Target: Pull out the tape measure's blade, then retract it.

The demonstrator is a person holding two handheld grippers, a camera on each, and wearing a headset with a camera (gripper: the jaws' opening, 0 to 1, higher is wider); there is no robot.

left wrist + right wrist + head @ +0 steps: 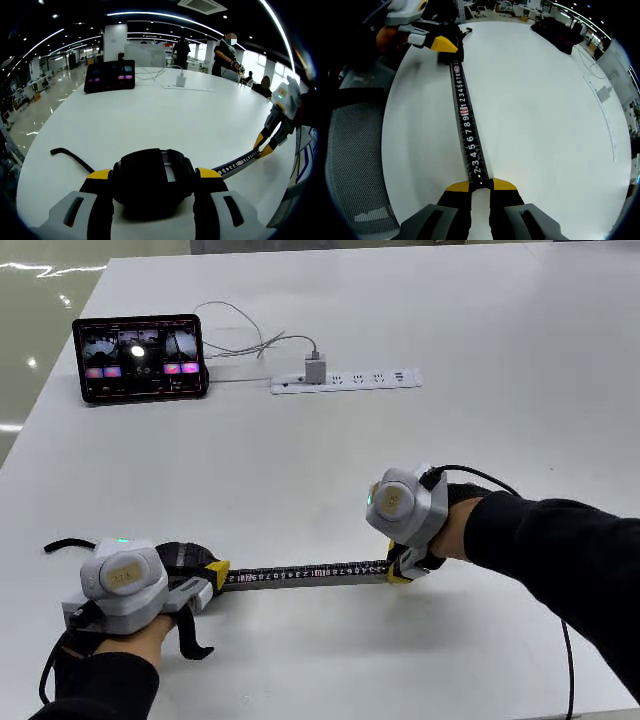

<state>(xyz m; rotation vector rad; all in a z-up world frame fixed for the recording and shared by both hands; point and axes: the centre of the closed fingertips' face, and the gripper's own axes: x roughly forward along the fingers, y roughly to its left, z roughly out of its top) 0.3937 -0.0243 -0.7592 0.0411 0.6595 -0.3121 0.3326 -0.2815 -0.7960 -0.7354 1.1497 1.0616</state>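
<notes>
Black tape measure case (188,558) is clamped in my left gripper (154,176), down on the white table (300,470) so it can't slide, I reckon. The blade (465,115) runs flat across to my right gripper (481,186), which is pinched on the tip so it doesn't snap back. Tablet (140,358) and power strip (345,380) sit way back, well clear.

Large white table (450,320) set on glossy pale floor (40,310). Tablet (140,357) propped at far side, power strip (360,380) with white charger (315,370) plugged in beside it. Open hall lit by long ceiling strips (150,13). Mesh chair (355,145) seen at table edge.
</notes>
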